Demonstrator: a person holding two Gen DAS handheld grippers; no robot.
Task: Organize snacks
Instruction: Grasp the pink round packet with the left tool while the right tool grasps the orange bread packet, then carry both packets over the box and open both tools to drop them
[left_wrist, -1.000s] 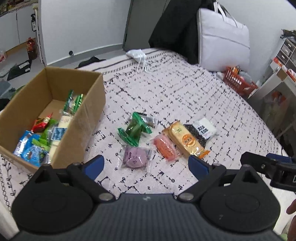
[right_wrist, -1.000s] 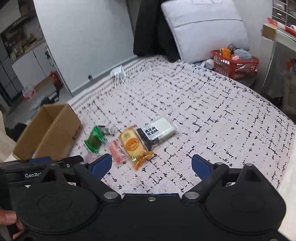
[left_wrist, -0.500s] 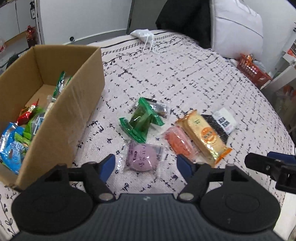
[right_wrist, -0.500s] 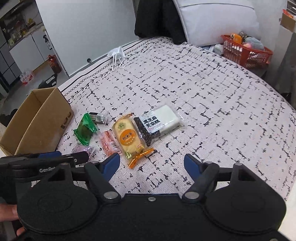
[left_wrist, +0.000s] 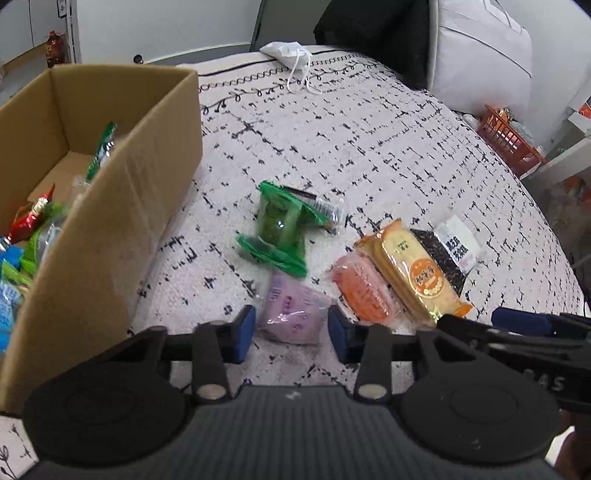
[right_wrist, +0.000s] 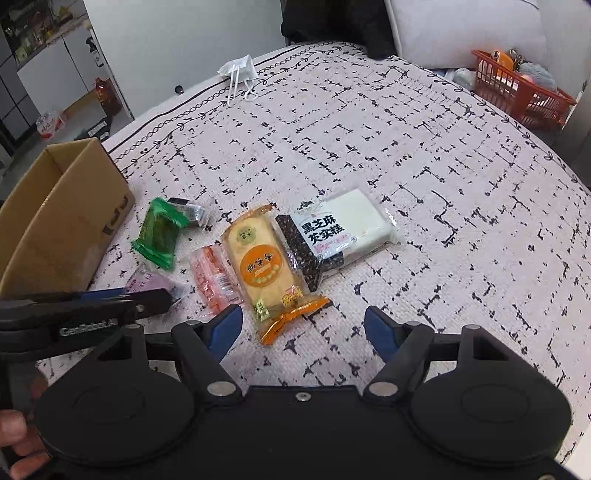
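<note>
— Where does everything lie, taking the cardboard box (left_wrist: 110, 206) as the mark?

— The box sits on the bed (left_wrist: 369, 147). Right of it lies a leaf-wrapped packet (left_wrist: 280, 229); nearer us, a round cake packet (left_wrist: 291, 314).

— And further right?

— A sausage packet (left_wrist: 364, 291), then a biscuit pack (left_wrist: 413, 269), then a sesame cake pack (left_wrist: 452, 247), side by side. Inside the box: more snack packets (left_wrist: 26, 236).

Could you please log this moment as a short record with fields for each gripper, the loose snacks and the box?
left gripper: open, fingers either side of the purple snack, not closed on it
right gripper: open, holding nothing, near the orange cracker pack
loose snacks: green packet, pink packet, black sesame cake
cardboard box: holds several snacks
</note>
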